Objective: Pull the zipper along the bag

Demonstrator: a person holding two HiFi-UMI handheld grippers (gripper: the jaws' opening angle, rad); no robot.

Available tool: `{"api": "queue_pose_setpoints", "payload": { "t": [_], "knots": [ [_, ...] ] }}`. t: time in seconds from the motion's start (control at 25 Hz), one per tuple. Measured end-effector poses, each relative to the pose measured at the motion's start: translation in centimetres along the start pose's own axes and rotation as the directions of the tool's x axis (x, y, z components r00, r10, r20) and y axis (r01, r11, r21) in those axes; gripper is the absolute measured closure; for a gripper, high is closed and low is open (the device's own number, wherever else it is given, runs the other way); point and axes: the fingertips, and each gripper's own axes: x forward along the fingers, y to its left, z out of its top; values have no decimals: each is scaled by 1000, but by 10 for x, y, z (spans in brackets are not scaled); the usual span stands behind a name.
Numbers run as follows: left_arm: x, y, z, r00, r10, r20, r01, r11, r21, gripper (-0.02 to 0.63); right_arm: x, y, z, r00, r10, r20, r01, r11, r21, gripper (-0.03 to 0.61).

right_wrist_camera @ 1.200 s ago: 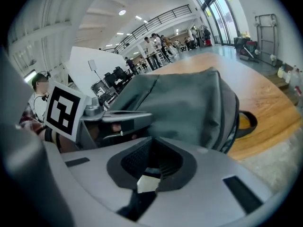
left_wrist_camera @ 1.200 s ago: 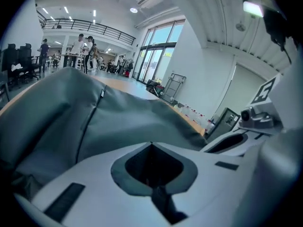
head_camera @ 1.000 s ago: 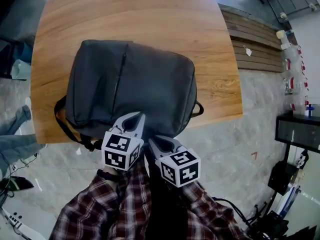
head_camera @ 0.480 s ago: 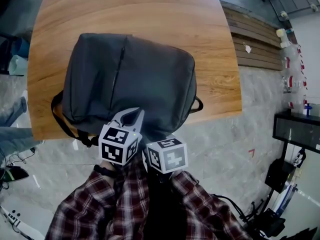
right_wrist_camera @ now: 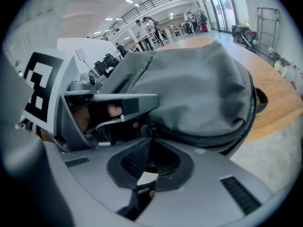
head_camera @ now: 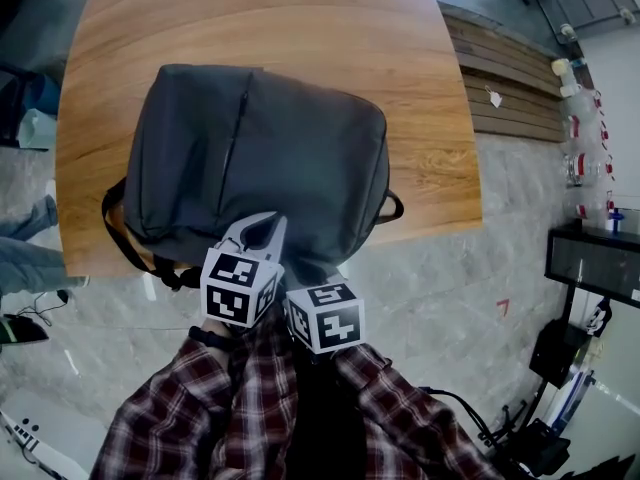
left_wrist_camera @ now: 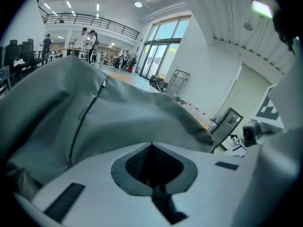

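As right gripper clamps bag zipper | head view hides tips

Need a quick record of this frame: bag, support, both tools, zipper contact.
bag: dark grey backpack, lying flat
support: wooden table; backpack at its near edge
left tool: jaws together against backpack fabric; pinch unclear
right tool: jaws together at the zipper, seemingly on the zipper pull
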Motion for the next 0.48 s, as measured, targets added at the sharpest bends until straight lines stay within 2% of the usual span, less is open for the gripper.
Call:
{"api": "queue_pose_setpoints", "payload": {
  "t": [0.24, 0.48],
  "knots": [
    [0, 0, 0, 1000, 4, 11, -4, 1000, -8, 606, -7, 4, 1, 1000, 27, -13, -28, 999, -39, 565],
    [3, 2, -1, 999, 33, 11, -33, 999, 27, 606, -24, -18, -2, 997, -45, -58, 39, 994, -105, 567]
  ]
}}
